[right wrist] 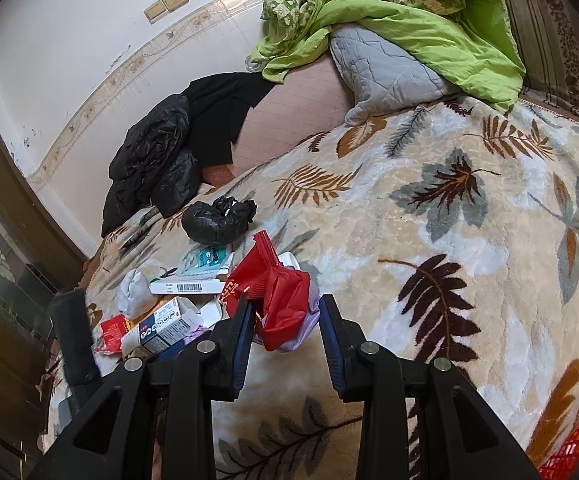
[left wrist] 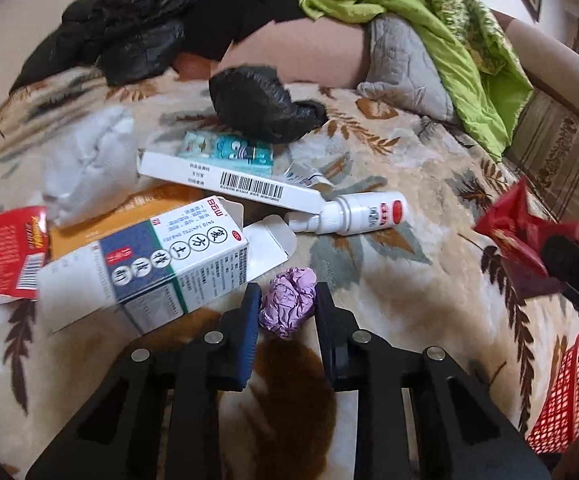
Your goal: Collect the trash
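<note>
A crumpled purple paper ball (left wrist: 287, 308) lies on the leaf-patterned blanket (left wrist: 409, 300). My left gripper (left wrist: 287, 292) is shut on it, with a blue pad touching each side. My right gripper (right wrist: 285, 304) is shut on a crumpled red wrapper (right wrist: 277, 288), with a bit of pale lilac plastic behind it, and holds it above the blanket. The left wrist view shows that wrapper (left wrist: 517, 224) and the right gripper (left wrist: 569, 268) at the right edge. More trash lies ahead of the left gripper: an open white medicine box (left wrist: 149, 268), a long barcode box (left wrist: 229, 180), a white spray bottle (left wrist: 357, 214), a white tissue (left wrist: 89, 164) and a torn red packet (left wrist: 9, 248).
A red mesh basket (left wrist: 565, 392) stands at the lower right on the bed. A knotted black plastic bag (left wrist: 257, 104) and a teal packet (left wrist: 225, 152) lie behind the boxes. A black jacket (left wrist: 129, 28), a grey pillow (left wrist: 401, 64) and a green quilt (left wrist: 449, 40) are heaped at the far end.
</note>
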`<state>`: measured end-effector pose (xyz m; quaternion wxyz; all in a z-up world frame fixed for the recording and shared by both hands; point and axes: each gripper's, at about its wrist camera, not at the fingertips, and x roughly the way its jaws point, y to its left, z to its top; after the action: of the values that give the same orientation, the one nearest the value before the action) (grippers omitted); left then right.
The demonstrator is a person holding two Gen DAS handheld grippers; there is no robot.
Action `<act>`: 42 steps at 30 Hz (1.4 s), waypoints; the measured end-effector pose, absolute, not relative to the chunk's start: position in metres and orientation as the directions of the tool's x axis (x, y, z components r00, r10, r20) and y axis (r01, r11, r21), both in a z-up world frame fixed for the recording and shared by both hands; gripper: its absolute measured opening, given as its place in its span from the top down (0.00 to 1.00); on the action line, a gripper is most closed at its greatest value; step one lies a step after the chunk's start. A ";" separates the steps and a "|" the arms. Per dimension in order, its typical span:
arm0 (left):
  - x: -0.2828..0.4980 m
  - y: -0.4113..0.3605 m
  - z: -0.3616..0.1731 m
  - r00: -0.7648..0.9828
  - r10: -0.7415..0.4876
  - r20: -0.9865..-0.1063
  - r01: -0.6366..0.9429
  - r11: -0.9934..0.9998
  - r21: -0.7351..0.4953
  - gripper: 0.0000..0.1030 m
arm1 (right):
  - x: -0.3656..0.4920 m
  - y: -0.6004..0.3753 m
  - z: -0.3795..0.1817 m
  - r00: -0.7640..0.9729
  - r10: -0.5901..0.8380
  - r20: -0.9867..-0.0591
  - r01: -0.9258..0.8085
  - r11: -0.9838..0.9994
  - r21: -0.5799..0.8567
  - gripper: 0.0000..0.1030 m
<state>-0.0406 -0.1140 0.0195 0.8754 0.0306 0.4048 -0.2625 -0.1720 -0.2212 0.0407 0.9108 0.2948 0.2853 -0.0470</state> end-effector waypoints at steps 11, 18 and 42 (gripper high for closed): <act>-0.098 -0.092 0.050 0.599 -0.463 -0.653 0.485 0.859 -0.165 0.75 | -0.206 -0.214 0.051 0.847 0.086 -0.524 0.208 0.853 0.478 0.66; -0.116 -0.092 0.054 0.616 -0.465 -0.636 0.501 0.854 -0.140 0.75 | -0.219 -0.216 0.051 0.852 0.121 -0.509 0.186 0.839 0.511 0.66; -0.111 -0.094 0.049 0.610 -0.462 -0.644 0.502 0.854 -0.138 0.75 | -0.211 -0.214 0.046 0.833 0.135 -0.536 0.196 0.835 0.515 0.66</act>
<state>-0.1109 -0.0941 0.0491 0.8967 0.0283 0.3506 -0.2688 -0.2113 -0.2136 0.0457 0.9134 0.2870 0.2882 -0.0166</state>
